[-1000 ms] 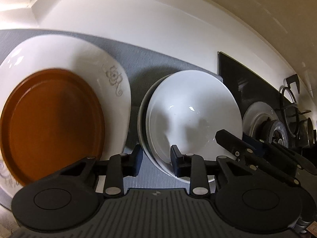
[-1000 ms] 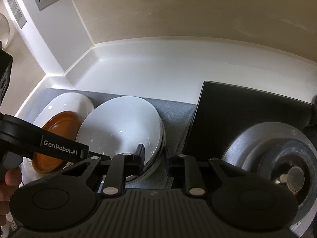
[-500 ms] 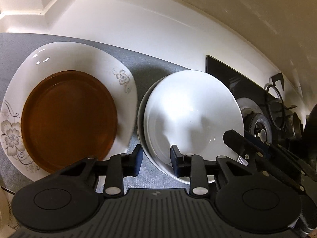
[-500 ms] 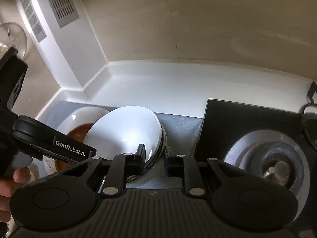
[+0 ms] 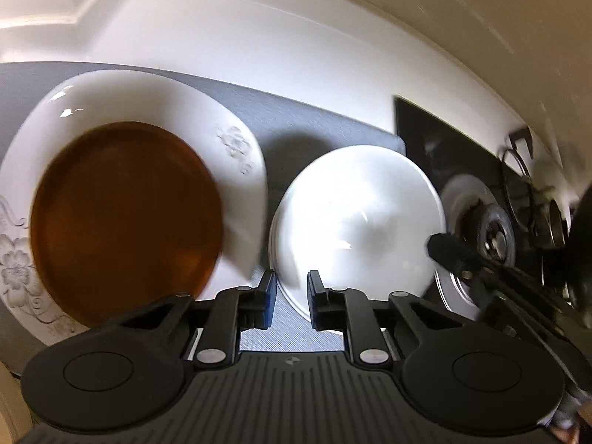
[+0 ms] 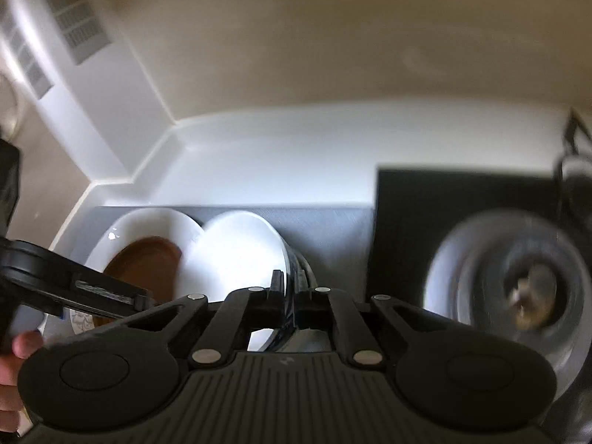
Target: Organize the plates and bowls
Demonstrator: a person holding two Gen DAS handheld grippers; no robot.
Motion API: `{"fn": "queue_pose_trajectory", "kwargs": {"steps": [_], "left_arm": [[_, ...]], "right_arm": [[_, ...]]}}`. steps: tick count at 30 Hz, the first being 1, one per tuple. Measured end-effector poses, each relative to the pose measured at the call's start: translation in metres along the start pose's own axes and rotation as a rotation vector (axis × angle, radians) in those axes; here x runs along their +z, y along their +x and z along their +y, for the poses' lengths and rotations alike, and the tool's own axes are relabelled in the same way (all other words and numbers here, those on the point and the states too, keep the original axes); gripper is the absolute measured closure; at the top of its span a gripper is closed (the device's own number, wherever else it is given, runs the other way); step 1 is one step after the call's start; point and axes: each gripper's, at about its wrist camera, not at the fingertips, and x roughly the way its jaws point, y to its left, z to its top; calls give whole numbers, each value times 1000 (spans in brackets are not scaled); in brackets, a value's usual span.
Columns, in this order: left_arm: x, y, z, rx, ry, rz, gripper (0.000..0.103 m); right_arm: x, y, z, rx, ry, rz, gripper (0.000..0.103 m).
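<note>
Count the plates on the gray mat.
2: a white floral plate on the mat's left side, and a brown plate resting on it. The white bowls sit to their right; others may be hidden.

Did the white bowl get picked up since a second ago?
Yes. In the right wrist view the white bowl now stands tilted up between the right gripper jaws, its rim higher above the grey mat than before.

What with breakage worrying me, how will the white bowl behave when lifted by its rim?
Glossy glaze on the white bowl suggests it could slip in the right gripper pinching its rim. Looks rigid ceramic, likely chipping if knocked.
</note>
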Motion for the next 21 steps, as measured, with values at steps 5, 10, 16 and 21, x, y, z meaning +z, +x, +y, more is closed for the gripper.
{"fn": "queue_pose_trajectory", "kwargs": {"steps": [5,10,16,21], "left_arm": [[6,4,-3,9,26,-3,85],[7,15,5,-16,-9,57,84],[-4,32,4,-37,9,110,62],[-12,48,-3,-32,34,91,64]], "right_arm": [[-12,5,-11,-3,23,25,99],[-16,9,-13,-14,17,35,96],[-16,16,-9,-27,-34,74,69],[-21,40,-8,3,-40,150,68]]}}
